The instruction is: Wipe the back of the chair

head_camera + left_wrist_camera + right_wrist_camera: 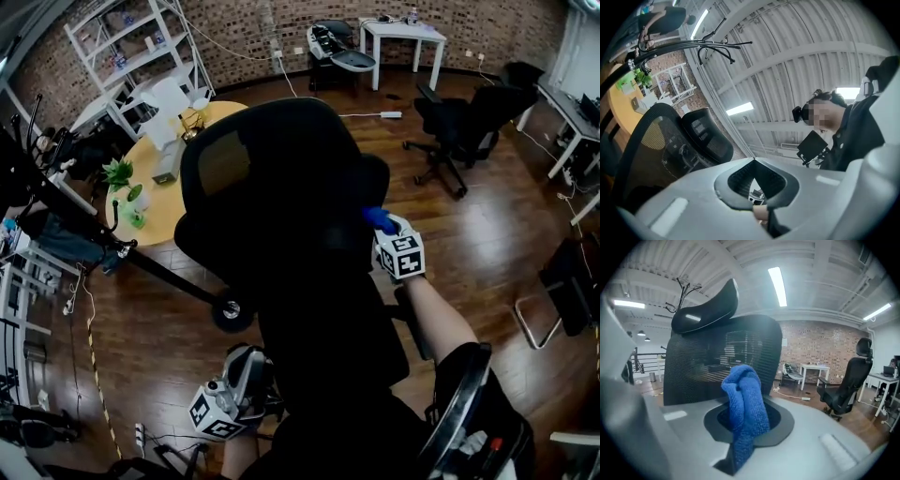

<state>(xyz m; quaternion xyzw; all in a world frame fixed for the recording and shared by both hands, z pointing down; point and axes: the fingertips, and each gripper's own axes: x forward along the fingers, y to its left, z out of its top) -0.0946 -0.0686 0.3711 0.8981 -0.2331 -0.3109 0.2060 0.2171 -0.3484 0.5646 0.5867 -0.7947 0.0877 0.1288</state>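
Right tongs (740,437) clamped on blue cloth (743,404), raised at the chair back (272,178), ready to wipe. Left tongs (757,190) closed, empty, parked low.

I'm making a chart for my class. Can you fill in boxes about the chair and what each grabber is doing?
Chair: black mesh chair back with a headrest
Right gripper: shut on a blue cloth, held by the chair back's edge
Left gripper: shut, empty, low and away from the cloth
Touching: cannot tell whether the cloth meets the mesh
Floor: dark wood
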